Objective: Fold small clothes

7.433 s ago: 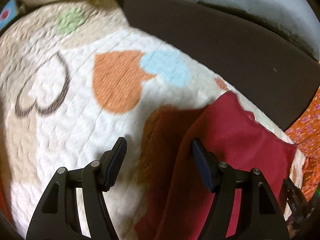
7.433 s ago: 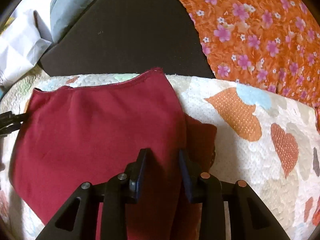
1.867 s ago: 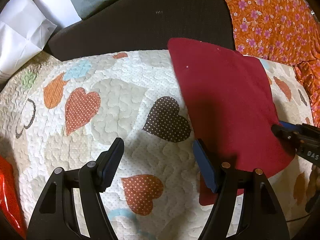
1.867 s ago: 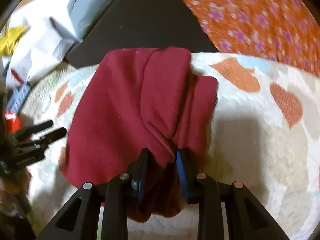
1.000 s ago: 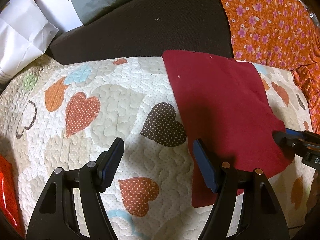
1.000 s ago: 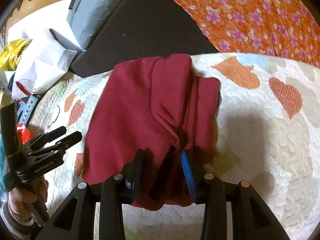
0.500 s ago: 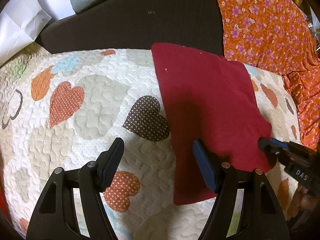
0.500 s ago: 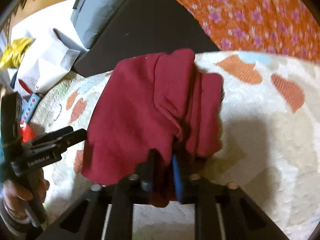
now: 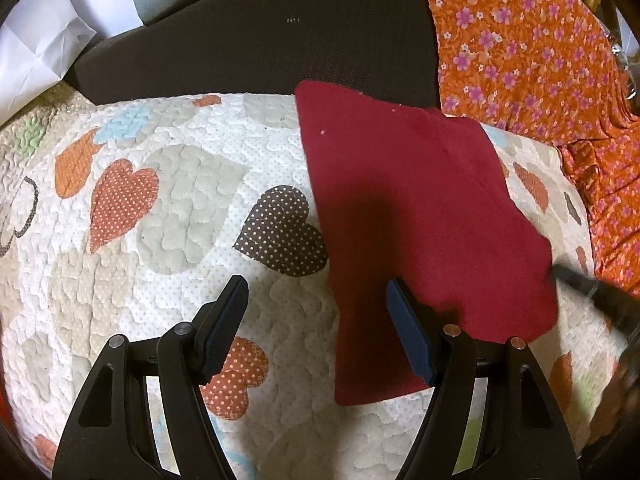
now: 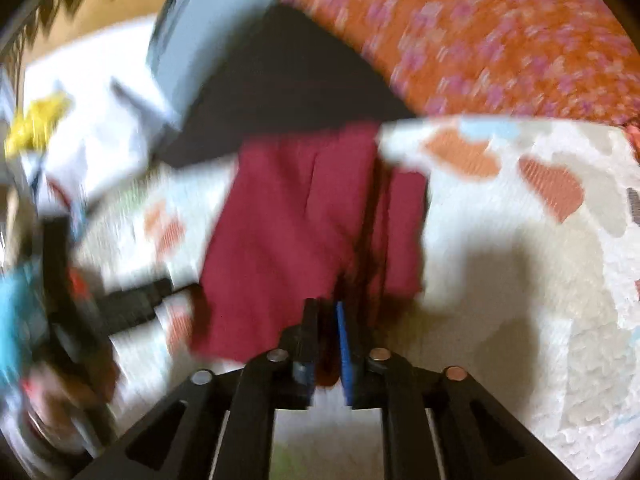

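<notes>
A small dark red garment (image 9: 420,216) lies folded lengthwise on a white quilt with heart patches (image 9: 168,216). My left gripper (image 9: 316,320) is open and empty, hovering just above the quilt at the garment's near left edge. In the blurred right wrist view my right gripper (image 10: 328,320) is shut on the near edge of the red garment (image 10: 288,224), which bunches into folds at the jaws. The right gripper's dark tip (image 9: 592,288) shows at the garment's right edge in the left wrist view.
A dark seat back (image 9: 256,44) rises behind the quilt. An orange floral cloth (image 9: 532,44) lies at the right. White paper bags (image 9: 28,52) and a grey cushion (image 10: 208,32) sit at the back left. The left gripper (image 10: 132,304) and hand appear at the left of the right wrist view.
My right gripper has closed from partly open to shut on the garment's near edge and is moving, blurring its view. The left gripper stays open and has barely shifted.
</notes>
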{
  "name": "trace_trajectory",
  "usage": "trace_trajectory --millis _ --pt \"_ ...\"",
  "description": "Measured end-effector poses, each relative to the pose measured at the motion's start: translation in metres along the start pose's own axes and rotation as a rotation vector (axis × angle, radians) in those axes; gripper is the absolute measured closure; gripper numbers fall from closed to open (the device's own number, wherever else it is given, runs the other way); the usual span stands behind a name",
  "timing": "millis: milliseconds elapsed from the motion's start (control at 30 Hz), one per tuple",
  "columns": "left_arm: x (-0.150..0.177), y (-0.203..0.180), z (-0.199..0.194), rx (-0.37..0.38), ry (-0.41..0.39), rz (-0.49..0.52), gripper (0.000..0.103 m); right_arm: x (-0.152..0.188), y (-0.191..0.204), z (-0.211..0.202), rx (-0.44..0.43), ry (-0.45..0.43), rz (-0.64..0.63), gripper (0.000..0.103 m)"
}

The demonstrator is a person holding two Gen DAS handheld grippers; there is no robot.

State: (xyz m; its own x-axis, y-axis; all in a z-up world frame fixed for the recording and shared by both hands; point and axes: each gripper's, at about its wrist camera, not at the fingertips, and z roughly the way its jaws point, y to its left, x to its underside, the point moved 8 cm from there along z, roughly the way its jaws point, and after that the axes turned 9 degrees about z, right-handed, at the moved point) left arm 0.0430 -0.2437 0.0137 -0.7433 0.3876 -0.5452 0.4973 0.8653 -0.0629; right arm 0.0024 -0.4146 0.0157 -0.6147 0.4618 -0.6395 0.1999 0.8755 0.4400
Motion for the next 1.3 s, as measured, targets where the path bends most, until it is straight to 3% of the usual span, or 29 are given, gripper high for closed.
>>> trace_trajectory --millis 33,67,233,267,300,333,367,633,767,867,933,1000,1067,1133,1200,1300 --pt "0.001 -0.001 0.002 0.003 0.003 -0.001 0.032 -0.014 -0.002 0.002 0.014 -0.030 0.010 0.057" --pt "0.002 -0.002 0.004 0.001 0.004 0.000 0.032 -0.021 -0.002 0.007 0.016 -0.034 0.017 0.049" --pt "0.002 -0.004 0.007 -0.006 0.004 0.009 0.031 -0.052 -0.008 0.070 -0.002 0.057 0.086 0.049" --pt "0.002 -0.004 0.008 -0.006 0.006 0.011 0.031 -0.052 -0.007 0.079 0.000 0.072 0.078 0.056" --pt "0.003 -0.004 0.009 -0.004 0.009 0.012 0.031 -0.052 -0.008 0.092 0.014 0.097 0.061 0.076" --pt "0.003 -0.005 0.011 -0.001 0.013 0.014 0.031 -0.052 -0.010 0.102 0.040 0.114 0.041 0.087" --pt "0.003 -0.006 0.012 0.003 0.015 0.015 0.030 -0.052 -0.010 0.105 0.053 0.115 0.020 0.092" --pt "0.003 -0.015 0.019 0.016 0.024 0.036 0.027 -0.036 -0.023 0.107 0.167 0.046 -0.094 0.094" --pt "0.004 -0.017 0.017 -0.002 0.029 0.053 0.027 -0.043 -0.016 0.087 0.102 0.040 -0.028 0.094" --pt "0.003 -0.015 0.014 -0.004 0.027 0.046 0.027 -0.045 -0.009 0.068 0.064 0.027 0.005 0.087" --pt "0.002 -0.015 0.013 -0.004 0.026 0.046 0.027 -0.041 -0.006 0.053 0.041 0.013 0.003 0.076" --pt "0.002 -0.015 0.012 -0.003 0.023 0.045 0.027 -0.038 -0.008 0.048 0.016 0.018 0.020 0.058" --pt "0.000 -0.014 0.011 0.011 0.019 0.037 0.027 -0.032 -0.011 0.046 -0.016 0.033 0.054 0.056" --pt "-0.003 -0.012 0.009 0.048 0.005 0.015 0.027 -0.027 -0.014 0.049 -0.036 0.045 0.069 0.052" --pt "-0.009 -0.009 0.010 0.117 -0.012 -0.033 0.027 -0.024 -0.017 0.056 -0.025 0.055 0.067 0.039" --pt "-0.017 -0.003 0.020 0.191 -0.023 -0.118 0.023 -0.024 -0.031 0.070 -0.031 0.073 0.116 0.038"
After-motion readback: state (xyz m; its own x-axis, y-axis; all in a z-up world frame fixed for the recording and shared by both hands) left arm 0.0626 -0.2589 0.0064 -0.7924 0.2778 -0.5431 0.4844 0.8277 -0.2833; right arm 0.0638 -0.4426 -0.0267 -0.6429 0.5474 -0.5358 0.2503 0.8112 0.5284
